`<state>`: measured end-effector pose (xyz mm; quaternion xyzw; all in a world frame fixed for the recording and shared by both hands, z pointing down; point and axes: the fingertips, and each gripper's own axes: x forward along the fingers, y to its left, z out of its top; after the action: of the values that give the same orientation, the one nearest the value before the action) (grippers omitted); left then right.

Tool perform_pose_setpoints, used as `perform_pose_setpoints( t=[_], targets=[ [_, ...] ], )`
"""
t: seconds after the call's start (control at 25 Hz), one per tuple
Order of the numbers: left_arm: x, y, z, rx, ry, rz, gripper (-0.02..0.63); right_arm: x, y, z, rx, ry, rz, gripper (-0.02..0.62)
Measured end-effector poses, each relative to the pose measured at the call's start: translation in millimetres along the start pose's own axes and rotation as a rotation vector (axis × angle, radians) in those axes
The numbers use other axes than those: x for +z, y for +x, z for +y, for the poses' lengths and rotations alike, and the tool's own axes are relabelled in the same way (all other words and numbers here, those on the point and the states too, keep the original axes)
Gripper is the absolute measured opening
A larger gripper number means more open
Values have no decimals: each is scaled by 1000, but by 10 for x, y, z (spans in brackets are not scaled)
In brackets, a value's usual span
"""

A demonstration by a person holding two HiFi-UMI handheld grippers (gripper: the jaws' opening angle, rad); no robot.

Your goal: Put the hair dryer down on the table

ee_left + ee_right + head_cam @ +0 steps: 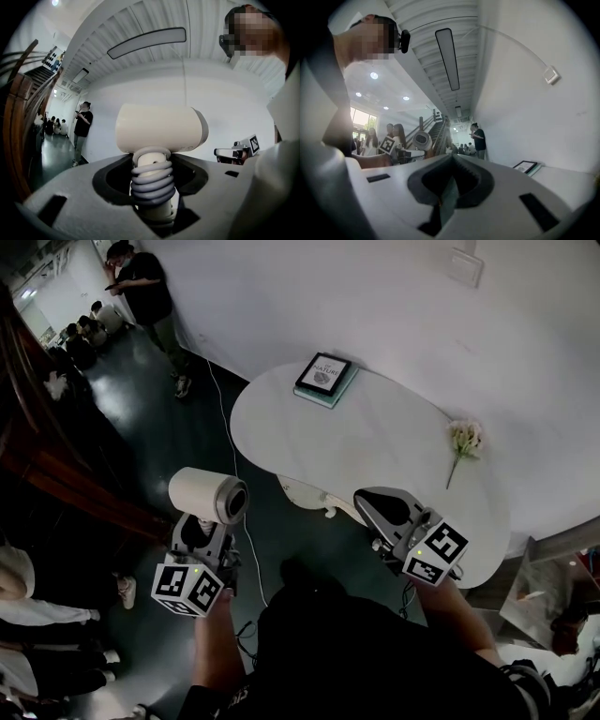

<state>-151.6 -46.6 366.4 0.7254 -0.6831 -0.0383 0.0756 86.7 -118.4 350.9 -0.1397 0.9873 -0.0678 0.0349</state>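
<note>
Hair dryer: cream barrel, standing up on its handle, held out over the dark floor just left of the counter, not yet above it.

Left gripper: fingers clamped on the handle, set fairly wide by its girth. The bite lies over a grey coiled cord wound round the handle.

Right gripper: fingers closed together, nothing in them, at the counter's near edge.

Risks, as I judge them:
- The grip sits on springy coil, not hard plastic, and the barrel is top-heavy. It could twist or slide in the fingers.
- Letting go short of the rim drops it to the floor.
- Stood on its handle, it would likely topple. Laid down, the round barrel may roll toward the rim.
- A white cable trails across the floor. Cannot tell whether it belongs to the dryer. A snag is possible.

Room:
- The curved left rim is the nearest edge.
- The counter's middle is bare.
- A book lies at the far edge and a flower to the right, both well apart from the open patch.
- The wall is close behind the counter.
- A bystander stands well off.
</note>
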Motion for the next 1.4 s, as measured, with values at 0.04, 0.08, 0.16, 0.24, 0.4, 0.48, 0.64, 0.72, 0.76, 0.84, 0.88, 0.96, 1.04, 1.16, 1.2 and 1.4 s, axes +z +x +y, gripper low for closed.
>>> perform_pose_setpoints(
  t=[0.04, 0.08, 0.16, 0.24, 0.4, 0.48, 0.64, 0.72, 0.76, 0.84, 0.88, 0.96, 1.04, 1.16, 1.2, 1.4],
  targets=[
    [-5, 64, 38, -1, -1, -2, 233, -12, 39, -45, -2, -2, 6, 5],
    [-17, 129, 78, -2, 2, -1, 233, -26, 82, -94, -6, -4, 13, 6],
    [-48, 276, 176, -8, 14, 1, 233, -57, 194, -198, -16, -4, 24, 5],
    [-71, 459, 291, -20, 12, 1, 233, -91, 332, -329, -29, -6, 38, 5],
    [-66, 933, 612, -53, -2, 6, 233, -89, 712, -686, -72, -15, 60, 6],
    [-36, 1175, 825, -70, -6, 9, 233, -56, 971, -850, -93, -18, 63, 6],
    [44, 1639, 1232, -115, 13, 21, 233, 11, 1529, -1100, -118, -29, 70, 5],
    [68, 1859, 1417, -136, 11, 33, 233, 26, 1791, -1213, -134, -21, 69, 6],
    [80, 1956, 1498, -145, 7, 39, 233, 23, 1907, -1258, -140, -13, 69, 6],
    [100, 2120, 1624, -166, 4, 49, 233, 2, 2099, -1323, -150, -1, 73, 5],
    [103, 2190, 1671, -176, 4, 54, 233, -14, 2175, -1349, -153, 4, 75, 6],
    [88, 2328, 1757, -191, 6, 66, 233, -52, 2290, -1410, -160, 11, 76, 6],
    [46, 2446, 1811, -199, 2, 79, 233, -100, 2350, -1478, -169, 19, 79, 6],
    [-4, 2590, 1784, -206, 0, 94, 233, -140, 2333, -1623, -178, 30, 81, 6],
    [-6, 2647, 1762, -205, 1, 99, 233, -133, 2318, -1692, -181, 33, 78, 6],
    [-150, 2889, 1625, -193, -29, 145, 233, -104, 2209, -1985, -178, 47, 55, 6]
  ],
)
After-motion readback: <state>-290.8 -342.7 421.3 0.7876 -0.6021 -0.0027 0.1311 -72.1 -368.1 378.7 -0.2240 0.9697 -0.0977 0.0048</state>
